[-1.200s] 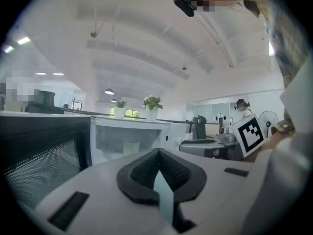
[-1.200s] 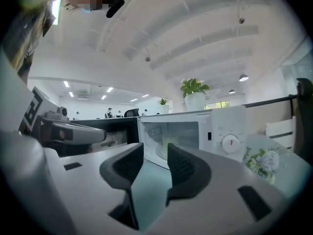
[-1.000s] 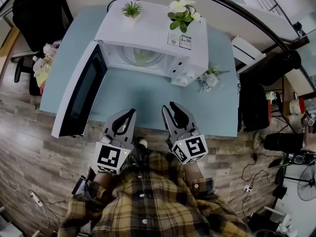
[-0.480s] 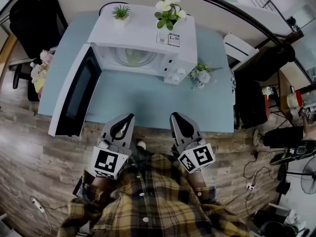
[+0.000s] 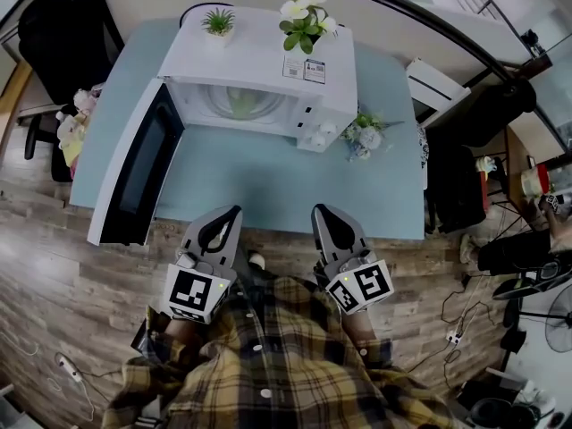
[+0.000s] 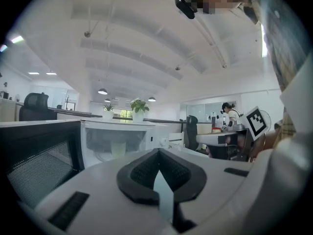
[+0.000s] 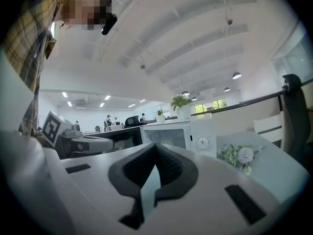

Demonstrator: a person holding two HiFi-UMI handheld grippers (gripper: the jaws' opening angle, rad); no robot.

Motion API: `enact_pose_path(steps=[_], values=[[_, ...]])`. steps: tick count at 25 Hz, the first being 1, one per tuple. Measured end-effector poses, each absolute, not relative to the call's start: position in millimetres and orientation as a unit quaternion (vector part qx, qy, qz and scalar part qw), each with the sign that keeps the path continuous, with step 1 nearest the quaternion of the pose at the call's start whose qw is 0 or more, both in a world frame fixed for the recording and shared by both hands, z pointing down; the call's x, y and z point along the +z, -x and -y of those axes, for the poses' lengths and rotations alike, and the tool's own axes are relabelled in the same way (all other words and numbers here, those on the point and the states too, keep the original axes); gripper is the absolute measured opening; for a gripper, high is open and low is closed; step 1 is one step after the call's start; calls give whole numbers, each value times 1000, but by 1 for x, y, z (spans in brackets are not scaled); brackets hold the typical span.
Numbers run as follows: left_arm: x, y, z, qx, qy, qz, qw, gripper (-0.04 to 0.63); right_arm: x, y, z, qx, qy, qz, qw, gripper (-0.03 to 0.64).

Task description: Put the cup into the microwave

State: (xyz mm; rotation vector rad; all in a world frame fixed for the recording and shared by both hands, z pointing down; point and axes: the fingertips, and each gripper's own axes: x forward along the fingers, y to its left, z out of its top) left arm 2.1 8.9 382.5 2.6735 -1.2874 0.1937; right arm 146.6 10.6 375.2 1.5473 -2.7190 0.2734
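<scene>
The white microwave [image 5: 268,70] stands on the blue table [image 5: 268,181] with its door [image 5: 134,172] swung open to the left. A pale cup [image 5: 243,104] sits inside on the turntable; the left gripper view also shows the cup [image 6: 118,148] in the cavity. My left gripper [image 5: 234,213] hovers at the table's near edge, shut and empty, far from the cup. My right gripper [image 5: 320,211] is beside it, its jaws closing fully together with nothing between them. In the right gripper view the microwave [image 7: 178,131] is far ahead.
Two potted plants [image 5: 218,21] [image 5: 304,21] stand on top of the microwave. A small bunch of flowers [image 5: 362,137] lies to its right on the table. A black chair [image 5: 54,25] is at the left, and cables lie on the wooden floor.
The right gripper's jaws, open a second ago, have come together. Both grippers have drawn back from the table toward the person's body.
</scene>
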Motion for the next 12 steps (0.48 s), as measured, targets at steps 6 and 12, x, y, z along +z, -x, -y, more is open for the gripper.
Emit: enact_pose_path(steps=[6,12], values=[[381,-2,-9,61,-897,431,79,-10,377,-149,-14,74,-497,864,17,3],[380,-2,-7,62,-896,433,79,-11,377,-157,-14,73,-512,856,15,3]])
